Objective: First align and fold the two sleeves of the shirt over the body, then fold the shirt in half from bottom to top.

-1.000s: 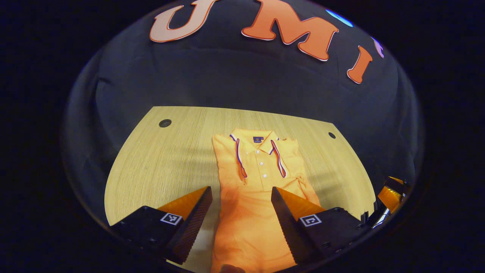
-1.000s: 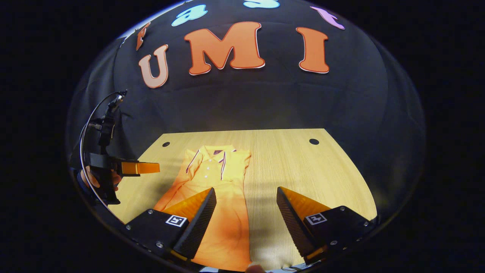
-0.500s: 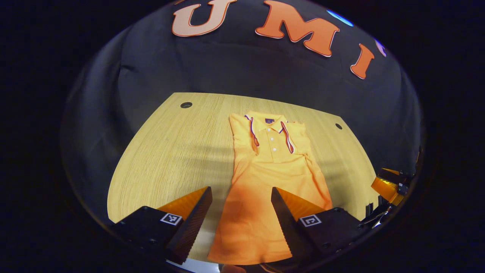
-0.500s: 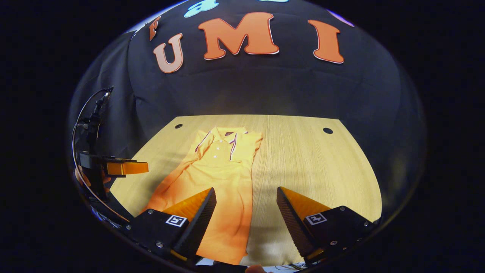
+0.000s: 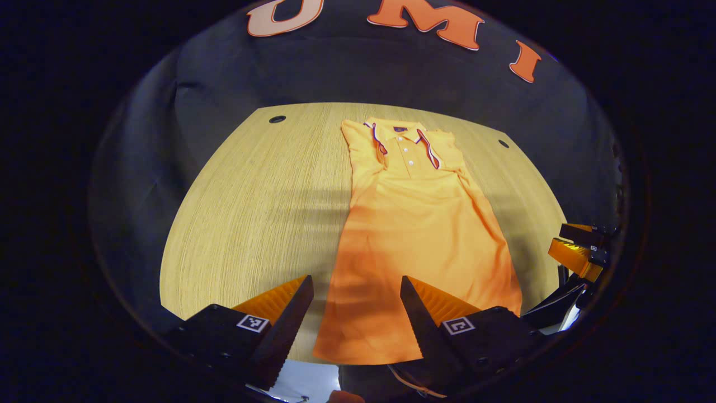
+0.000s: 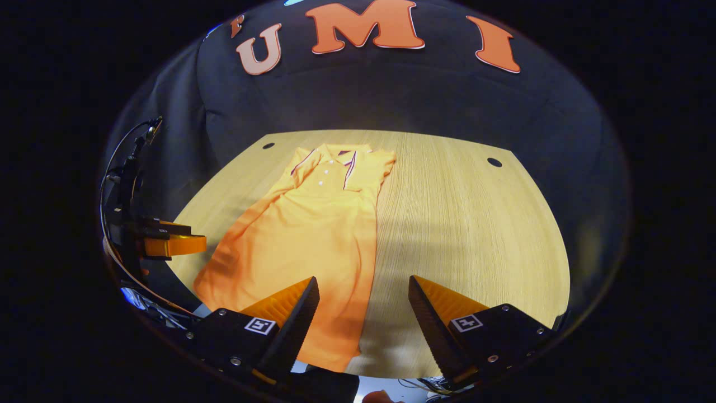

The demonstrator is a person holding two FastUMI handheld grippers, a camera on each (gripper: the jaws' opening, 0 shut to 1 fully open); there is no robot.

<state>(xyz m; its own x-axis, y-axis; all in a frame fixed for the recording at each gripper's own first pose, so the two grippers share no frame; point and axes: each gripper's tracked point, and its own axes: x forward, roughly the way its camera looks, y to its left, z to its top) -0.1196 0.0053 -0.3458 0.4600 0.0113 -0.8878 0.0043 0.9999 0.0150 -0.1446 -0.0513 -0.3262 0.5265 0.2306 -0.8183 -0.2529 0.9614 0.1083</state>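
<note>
Lying flat on the wooden table (image 5: 246, 212), the orange shirt (image 5: 417, 235) is being shown collar-up toward twelve o'clock, its sleeves folded in over the body. In the left gripper view, the left gripper (image 5: 357, 322) is being held with fingers spread apart above the table's near edge, nothing gripped, the shirt's hem lying just past it at twelve o'clock. The right gripper (image 5: 579, 249) is being seen at four o'clock there. In the right gripper view, the right gripper (image 6: 363, 322) is likewise being held spread and empty, the shirt (image 6: 307, 235) lying at eleven o'clock, its hem reaching behind the left-hand finger.
</note>
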